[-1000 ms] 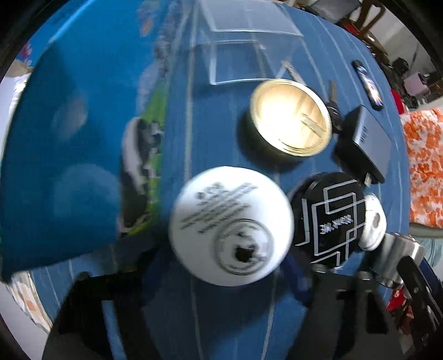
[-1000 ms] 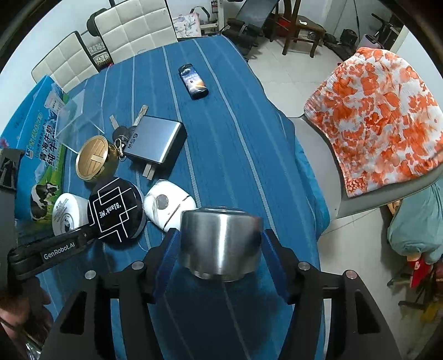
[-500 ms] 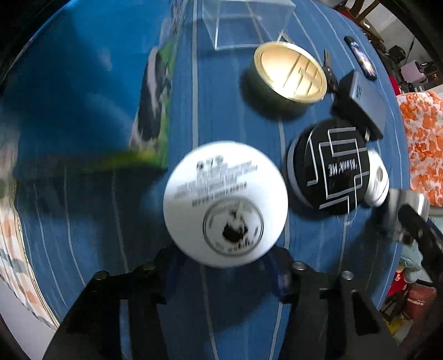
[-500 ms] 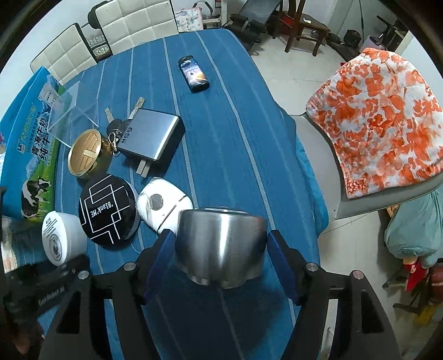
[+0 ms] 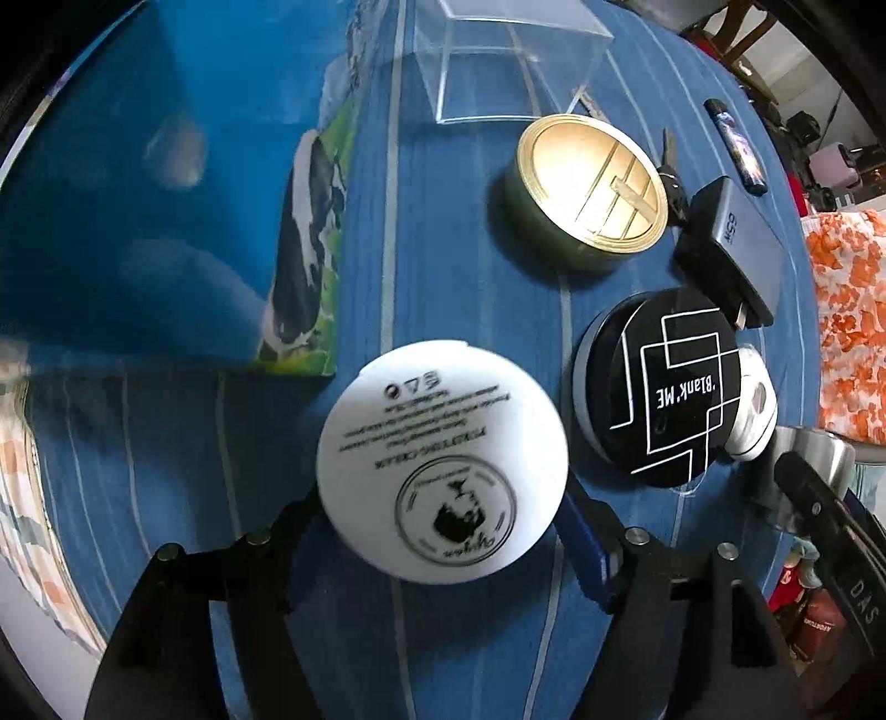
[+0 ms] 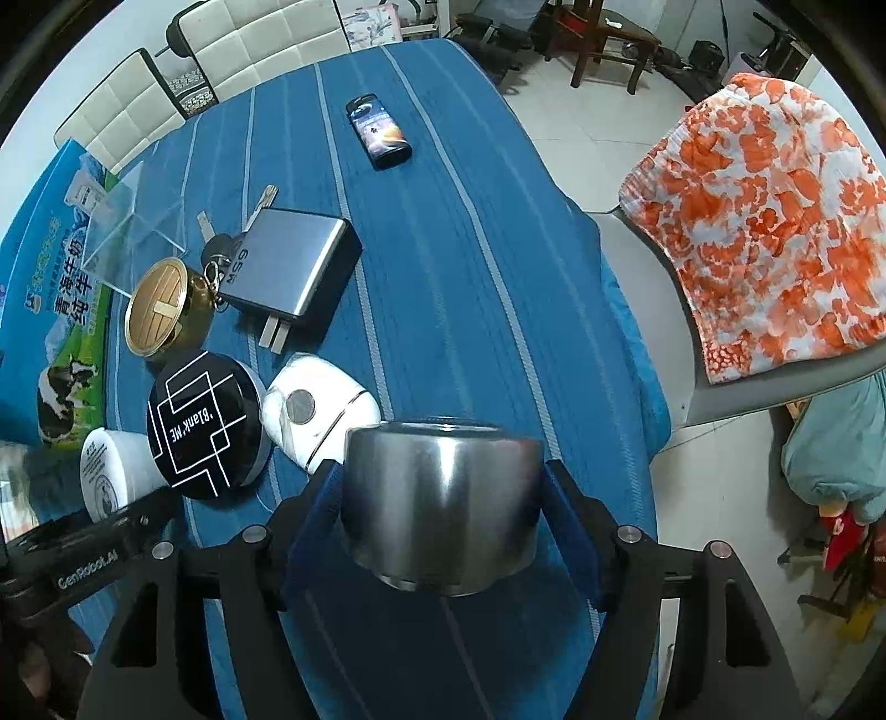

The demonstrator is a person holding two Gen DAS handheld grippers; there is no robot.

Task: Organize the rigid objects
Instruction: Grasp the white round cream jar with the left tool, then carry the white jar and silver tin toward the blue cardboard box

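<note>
The left gripper (image 5: 443,531) reaches in from the bottom of its frame, pointing down at the table, and its blue pads sit against either side of a white jar (image 5: 443,462), gripping it below the lid. The lid's print (a round emblem and lines of text) faces the camera at lower centre, slightly blurred. In the right wrist view the jar (image 6: 111,471) shows at lower left, with the left tool's black body crossing just beneath it.

The right gripper (image 6: 443,509) also comes in from the bottom edge, clamped on a steel cup (image 6: 440,498) that fills the lower centre between the two blue pads (image 6: 313,520). In the left view the cup (image 5: 814,459) shows at the right edge.

The table (image 6: 470,221) wears a blue cloth with pale stripes. Right of the jar, close to it, lies a black tin (image 5: 664,387) with white line art, and a white oval case (image 6: 318,412) pokes out from behind the tin. Above these sit a gold tin (image 5: 590,185), a grey charger (image 6: 293,266) with keys (image 6: 219,246) at its left end, and a phone (image 6: 379,130) farther up the frame. A clear box (image 5: 498,61) stands at top centre of the left view, beside a blue milk carton (image 5: 166,194) printed with a cow.

Beyond the table, white chairs (image 6: 232,50) line the upper left, and an orange-patterned cloth (image 6: 775,221) drapes a chair at right over a pale tiled floor.
</note>
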